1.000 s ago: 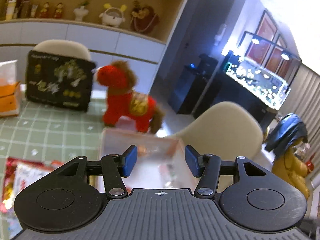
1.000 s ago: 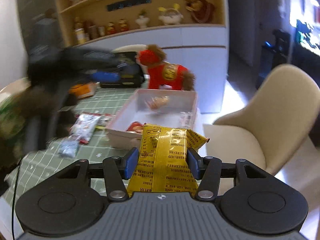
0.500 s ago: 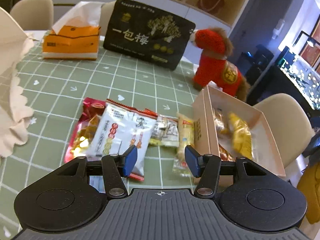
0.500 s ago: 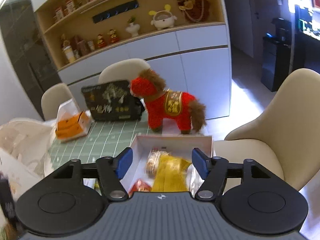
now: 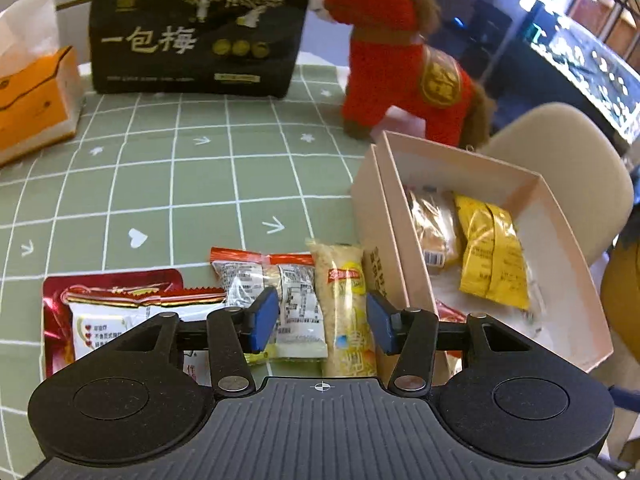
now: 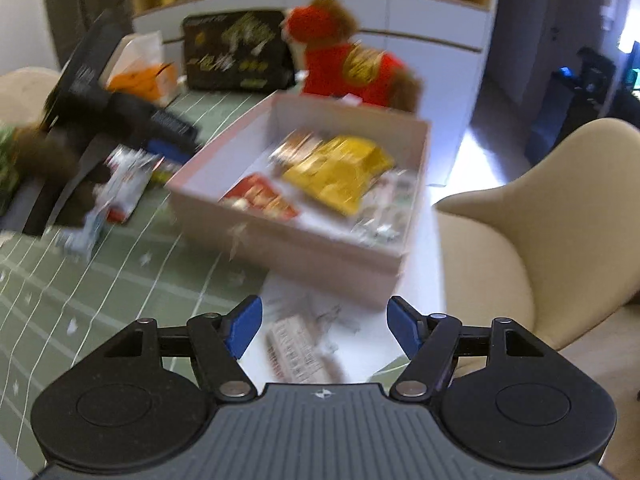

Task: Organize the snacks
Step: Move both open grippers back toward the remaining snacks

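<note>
Two hand-held grippers work over a green, white-gridded tablecloth [image 5: 168,184] where loose snack packets are being sorted into a shallow pink box [image 5: 532,188] at the table's edge. The left gripper [image 5: 322,322] hangs over the loose packets with its blue pads partly apart; the jaws have just been closing a little, and a pale yellow noodle packet [image 5: 344,300] and a clear-wrapped packet [image 5: 280,292] show in the gap, though neither appears pressed by the pads yet. It seems lined up this way to pick the packet lying nearest the box wall. The right gripper [image 6: 323,327] has just been opening; its jaws stand fairly wide and empty, over a printed white sheet [image 6: 296,348] on the table edge in front of the box. The yellow snack bag [image 6: 340,170] lies inside the box, probably dropped there to clear the hand for another piece. The left view alone shows the row of waiting packets clearly, including a red foil pouch [image 5: 84,284], plus an orange tissue box [image 5: 36,100], a black gift bag [image 5: 192,28] and a red plush horse [image 5: 400,60] standing behind. The right view, heavily blurred, shows the box's near side, a red packet [image 6: 264,198] within, and what may be the other gripper as a dark shape at left.
</note>
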The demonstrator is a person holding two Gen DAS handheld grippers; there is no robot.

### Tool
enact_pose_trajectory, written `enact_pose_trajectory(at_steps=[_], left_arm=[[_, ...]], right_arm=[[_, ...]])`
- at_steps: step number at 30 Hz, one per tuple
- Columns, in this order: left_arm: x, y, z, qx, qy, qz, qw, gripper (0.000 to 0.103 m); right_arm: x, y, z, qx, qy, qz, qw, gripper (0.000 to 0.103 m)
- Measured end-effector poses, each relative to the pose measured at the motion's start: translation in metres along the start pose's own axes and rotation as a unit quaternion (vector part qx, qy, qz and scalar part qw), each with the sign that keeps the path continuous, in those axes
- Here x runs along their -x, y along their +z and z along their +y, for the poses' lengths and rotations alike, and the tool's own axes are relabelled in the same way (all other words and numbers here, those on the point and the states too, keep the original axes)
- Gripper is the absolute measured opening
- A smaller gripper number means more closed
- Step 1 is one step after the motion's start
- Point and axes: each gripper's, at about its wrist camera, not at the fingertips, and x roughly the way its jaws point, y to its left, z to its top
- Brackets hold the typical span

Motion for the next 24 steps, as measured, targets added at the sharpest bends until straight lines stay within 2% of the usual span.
enact_pose_trajectory(at_steps=[2,4,6,8,10,11,12,18,22,23,24], left_arm=[[0.0,-0.002,-0.002,-0.013,0.001,0.001,0.9999,0.054],[0.003,-0.007,-0.003,-0.017,-0.009,0.011,0.9998,0.043],[0.008,-0.017,-0.002,-0.011,-0.011,0.013,0.9998,0.044],[0.018,-0.031,0.001,0.003,-0.024,0.011,0.9997,0.042],[0.031,-0.05,0.005,0.015,-0.041,0.004,0.9991,0.029],[0.038,-0.06,0.005,0.022,-0.051,0.001,0.9985,0.019],[0.046,-0.071,0.005,0.03,-0.062,0.003,0.9976,0.019],[0.075,-0.136,-0.018,0.008,-0.071,0.024,0.9971,0.019],[0.091,-0.153,-0.021,0.041,-0.062,0.011,0.9972,0.019],[0.096,-0.155,-0.019,0.057,-0.055,0.002,0.9969,0.019],[0.103,-0.157,-0.016,0.077,-0.043,-0.01,0.996,0.02]], right_arm=[[-0.011,-0.002,0.006,0.003,0.014,0.009,1.0,0.07],[-0.023,-0.002,0.008,-0.002,0.017,0.018,1.0,0.068],[-0.033,-0.001,0.008,-0.005,0.021,0.033,0.999,0.045],[-0.035,-0.004,0.008,-0.01,0.024,0.044,0.999,0.038],[-0.031,-0.007,0.01,-0.005,0.032,0.044,0.999,0.031],[-0.028,-0.009,0.012,-0.003,0.041,0.045,0.998,0.028],[-0.026,-0.011,0.013,-0.001,0.05,0.047,0.998,0.026],[-0.008,-0.031,0.029,0.029,0.07,0.045,0.996,0.026],[-0.005,-0.022,0.042,0.04,0.063,0.032,0.997,0.027],[-0.005,-0.017,0.047,0.042,0.058,0.022,0.997,0.031],[-0.006,-0.01,0.052,0.042,0.057,0.012,0.997,0.041]])
